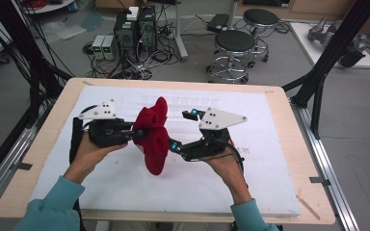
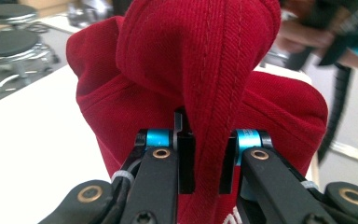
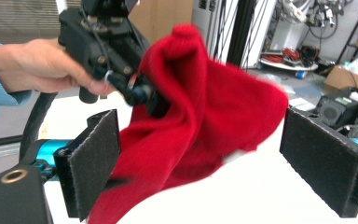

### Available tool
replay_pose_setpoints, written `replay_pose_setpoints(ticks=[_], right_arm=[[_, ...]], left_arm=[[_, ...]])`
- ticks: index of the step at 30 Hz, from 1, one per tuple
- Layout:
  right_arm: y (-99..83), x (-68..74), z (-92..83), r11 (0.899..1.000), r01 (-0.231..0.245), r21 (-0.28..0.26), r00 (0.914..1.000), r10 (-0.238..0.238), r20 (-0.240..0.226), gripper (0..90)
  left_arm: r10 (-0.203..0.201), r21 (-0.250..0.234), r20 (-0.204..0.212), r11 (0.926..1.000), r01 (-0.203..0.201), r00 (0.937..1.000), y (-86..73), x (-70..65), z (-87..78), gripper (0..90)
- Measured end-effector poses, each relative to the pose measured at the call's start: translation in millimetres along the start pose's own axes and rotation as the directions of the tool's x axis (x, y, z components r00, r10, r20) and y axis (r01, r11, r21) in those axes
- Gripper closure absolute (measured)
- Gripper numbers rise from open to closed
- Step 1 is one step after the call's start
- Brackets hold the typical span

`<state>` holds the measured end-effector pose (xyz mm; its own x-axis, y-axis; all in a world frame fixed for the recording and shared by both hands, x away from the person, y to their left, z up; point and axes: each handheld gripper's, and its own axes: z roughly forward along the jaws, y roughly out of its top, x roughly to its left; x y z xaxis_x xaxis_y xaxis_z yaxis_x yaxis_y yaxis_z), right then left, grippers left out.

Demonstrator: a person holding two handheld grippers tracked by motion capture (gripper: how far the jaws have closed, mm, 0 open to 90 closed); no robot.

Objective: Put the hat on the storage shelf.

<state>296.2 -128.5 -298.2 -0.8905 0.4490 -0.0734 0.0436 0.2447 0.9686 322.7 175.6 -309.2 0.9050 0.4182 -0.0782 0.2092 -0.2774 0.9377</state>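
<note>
Red knitted fabric garment [image 1: 155,134] hangs above the middle of the white foam-covered bench [image 1: 270,159], clamped by a folded ridge between the left gripper [image 2: 207,161] jaws. Right gripper [image 3: 223,163] jaws stand wide apart beside the cloth, not touching it. Its lower part is cut off in both gripper views. Black round stools [image 1: 234,45] and cabled computer units [image 1: 135,31] stand beyond the far edge.

Cloth [image 1: 155,134] between left gripper [image 1: 136,133] and right gripper [image 1: 174,147], above table [image 1: 279,144]
</note>
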Motion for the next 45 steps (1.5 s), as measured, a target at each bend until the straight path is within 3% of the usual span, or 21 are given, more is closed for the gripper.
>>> replay_pose_setpoints(ticks=[5, 9, 14, 19, 26, 32, 40, 42, 45], right_arm=[[-10.9, 4.3, 0.3, 0.999, -0.045, 0.028, 0.9989, 0.044, 0.012, 11.6], [-18.4, 7.5, 4.3, 0.996, -0.069, 0.048, 0.9976, 0.068, 0.011, 12.0], [-24.6, 12.9, 12.6, 0.994, -0.081, 0.068, 0.9965, 0.082, -0.016, 15.2], [-28.3, 13.0, 18.9, 0.993, -0.093, 0.073, 0.9953, 0.095, -0.018, 19.4], [-28.6, 13.5, 19.6, 0.992, -0.1, 0.078, 0.9944, 0.102, -0.027, 32.7], [-29.4, 12.7, 19.8, 0.991, -0.094, 0.096, 0.9949, 0.097, -0.029, 48.5], [-30.8, 10.7, 22.3, 0.983, -0.136, 0.125, 0.9887, 0.143, -0.046, 72.0], [-31.2, 10.2, 23.0, 0.98, -0.149, 0.132, 0.9858, 0.157, -0.058, 81.4], [-31.3, 10.3, 24.2, 0.979, -0.146, 0.141, 0.9845, 0.158, -0.077, 84.6]], left_arm=[[-0.027, -0.035, -0.075, 0.9991, 0.024, 0.9968, 3.9, 2.0, -2.0, 83.5], [-0.042, -0.078, -0.132, 0.9965, 0.032, 0.9903, 9.1, 1.3, -3.0, 83.5], [-0.046, -0.118, -0.167, 0.9927, 0.027, 0.9849, 18.7, -1.7, -2.9, 83.5], [-0.042, -0.126, -0.162, 0.9918, 0.021, 0.9859, 25.4, -4.5, -1.3, 83.5], [-0.026, -0.109, -0.154, 0.9941, 0.009, 0.9878, 27.2, -7.3, 3.3, 83.4], [-0.026, -0.114, -0.153, 0.9935, 0.009, 0.9879, 27.5, -8.1, 5.8, 83.4], [-0.023, -0.123, -0.148, 0.9923, 0.004, 0.9888, 27.7, -8.6, 6.1, 83.4], [-0.024, -0.124, -0.15, 0.9923, 0.005, 0.9885, 27.6, -8.3, 6.5, 83.3], [-0.018, -0.118, -0.151, 0.993, 0.0, 0.9884, 27.2, -8.1, 7.4, 83.2]])
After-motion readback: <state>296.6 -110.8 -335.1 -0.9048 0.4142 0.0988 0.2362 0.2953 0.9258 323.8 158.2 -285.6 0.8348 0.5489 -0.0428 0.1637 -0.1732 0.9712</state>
